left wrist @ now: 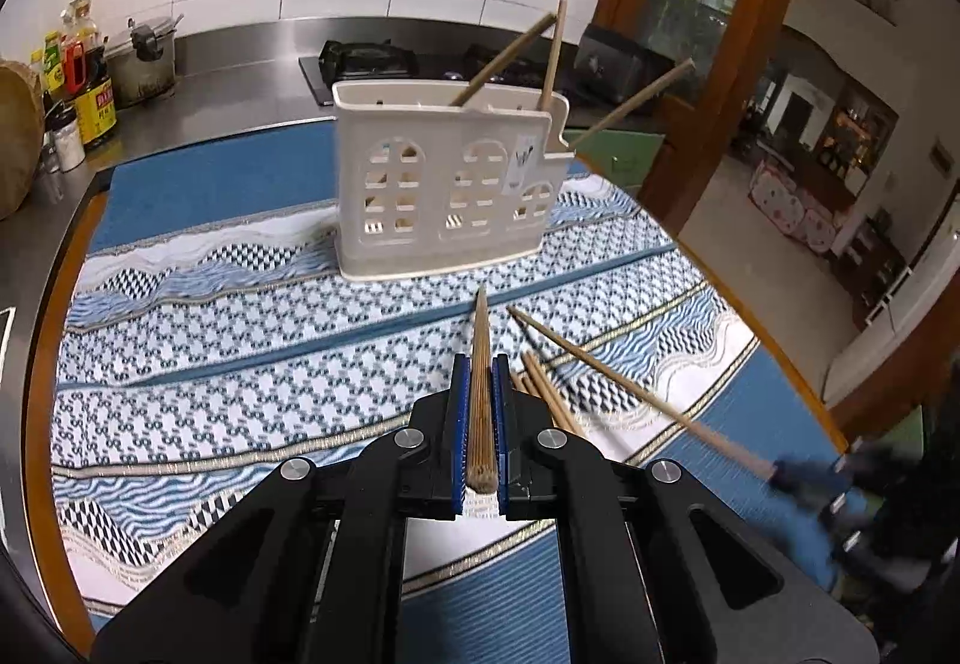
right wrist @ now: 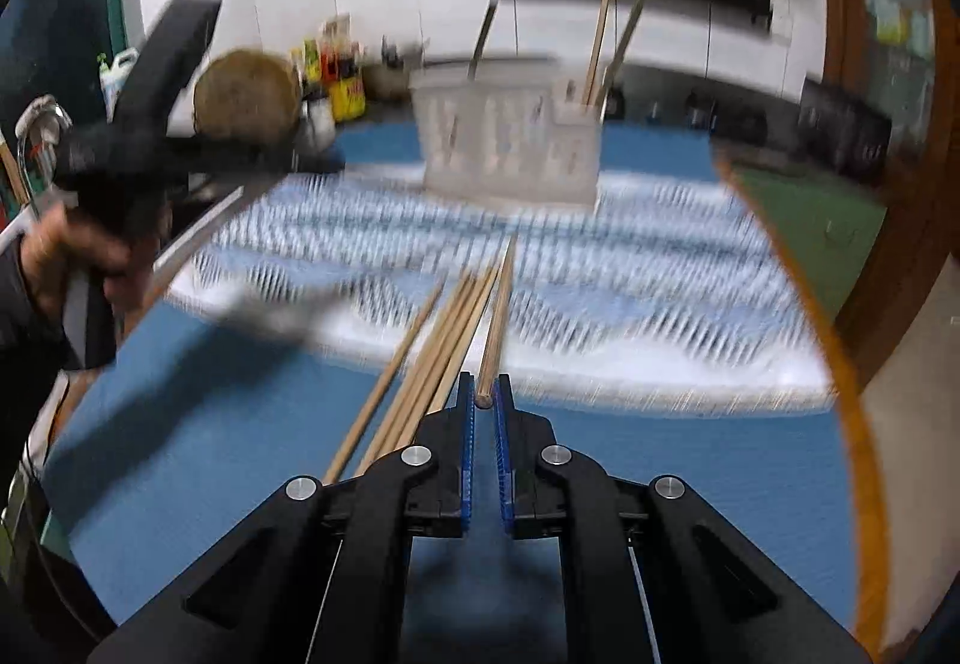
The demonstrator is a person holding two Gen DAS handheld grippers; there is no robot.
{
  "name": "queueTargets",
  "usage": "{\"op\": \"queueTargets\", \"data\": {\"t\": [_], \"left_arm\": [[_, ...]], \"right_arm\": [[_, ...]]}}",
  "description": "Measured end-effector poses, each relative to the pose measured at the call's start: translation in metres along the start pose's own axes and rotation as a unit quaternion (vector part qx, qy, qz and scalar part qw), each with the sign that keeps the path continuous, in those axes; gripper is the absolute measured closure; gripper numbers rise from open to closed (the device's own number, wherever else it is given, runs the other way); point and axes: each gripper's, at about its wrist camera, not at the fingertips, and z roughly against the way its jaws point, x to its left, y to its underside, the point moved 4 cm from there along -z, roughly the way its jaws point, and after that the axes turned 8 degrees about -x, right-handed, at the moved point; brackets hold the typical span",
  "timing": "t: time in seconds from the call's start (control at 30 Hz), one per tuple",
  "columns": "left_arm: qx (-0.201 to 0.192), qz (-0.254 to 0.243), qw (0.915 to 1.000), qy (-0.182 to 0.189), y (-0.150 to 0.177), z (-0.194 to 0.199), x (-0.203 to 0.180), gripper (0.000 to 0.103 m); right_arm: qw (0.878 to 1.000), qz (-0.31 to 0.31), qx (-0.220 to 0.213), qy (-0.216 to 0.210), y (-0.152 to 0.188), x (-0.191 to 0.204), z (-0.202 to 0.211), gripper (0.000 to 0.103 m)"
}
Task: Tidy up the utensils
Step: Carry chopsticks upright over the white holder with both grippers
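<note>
Left wrist view, closest in: the left claw (left wrist: 478,364) is clamped narrow on a bamboo chopstick (left wrist: 480,394), gripped along its thick end with the tapered tip pointing ahead toward the holder. Over on the right wrist view, the right claw (right wrist: 485,385) pinches a second chopstick (right wrist: 497,328) right at its blunt butt end, a thin purchase, judging by how little wood sits between the pads. Just beside it, loose chopsticks (right wrist: 432,358) lie in a bundle on the blue patterned cloth (left wrist: 240,316) near the worktop's front edge. These sticks look light, stiff and smooth, so a grip further up the thick end should stop them swivelling; the butt-end hold could let the stick droop or slip. Further back, toward the middle of the worktop, stands the white utensil holder (left wrist: 444,196), upright, with three chopsticks (left wrist: 552,57) already leaning out of its top. Beyond it, sauce bottles (left wrist: 90,87) crowd the far left corner.
</note>
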Motion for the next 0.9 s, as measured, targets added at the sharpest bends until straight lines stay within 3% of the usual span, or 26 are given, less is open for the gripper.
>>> {"op": "queueTargets", "data": {"t": [0.2, 0.43, 0.7, 0.9], "left_arm": [[-0.009, -0.002, 1.0000, 0.002, -0.015, -0.002, -0.002, 0.098], [-0.018, -0.001, 0.9998, 0.002, -0.032, -0.002, 0.000, 0.098], [-0.042, 0.000, 0.9991, 0.003, -0.072, 0.009, 0.003, 0.098], [-0.070, -0.017, 0.9973, -0.011, -0.116, 0.023, 0.000, 0.098]], "right_arm": [[0.998, 0.014, -0.053, -0.016, -0.067, -0.019, 0.003, 0.097], [0.995, 0.040, -0.079, -0.043, -0.136, -0.030, -0.003, 0.097], [0.992, 0.045, -0.102, -0.061, -0.214, -0.046, -0.002, 0.097], [0.989, 0.034, -0.138, -0.047, -0.263, -0.059, -0.009, 0.097]]}}
